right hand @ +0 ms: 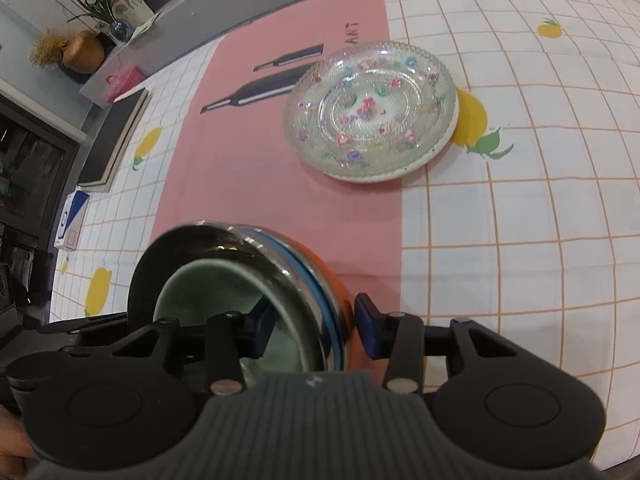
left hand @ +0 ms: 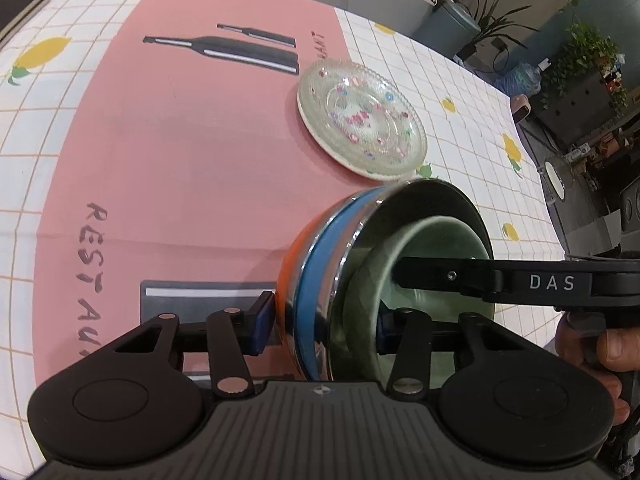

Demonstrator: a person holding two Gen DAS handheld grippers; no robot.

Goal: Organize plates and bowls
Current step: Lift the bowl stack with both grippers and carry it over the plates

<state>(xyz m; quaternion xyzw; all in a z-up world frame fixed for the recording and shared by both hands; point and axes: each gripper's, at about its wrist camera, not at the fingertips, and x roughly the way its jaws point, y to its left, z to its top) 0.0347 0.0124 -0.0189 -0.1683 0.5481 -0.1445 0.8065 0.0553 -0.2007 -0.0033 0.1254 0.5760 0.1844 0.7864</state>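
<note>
**Checked lemon tablecloth, nested bowls caught between two grippers**

Checked cloth [right hand: 520, 240] with a pink runner [left hand: 180, 160] lies under everything. Between the left gripper's [left hand: 324, 322] jaws sits one wall of the nested bowl stack [left hand: 320, 280]: orange outside, blue band, steel rim, green bowl [left hand: 424, 248] innermost. The jaws pinch it. The right gripper [right hand: 314, 330] clamps the opposite wall likewise. Beyond both sets of jaws, apart from the stack, rests a flowered glass plate [right hand: 370, 112] atop a white plate.

- Left claw [left hand: 324, 326]: angled steeply downward, jaws part-closed, one blue pad at each side of the nested bowl stack's [left hand: 316, 280] wall.
- Right claw [right hand: 314, 330]: same downward angle, jaws astride the opposite wall.
- Bare fingers [left hand: 600, 344] wrap the right claw's handle.
</note>
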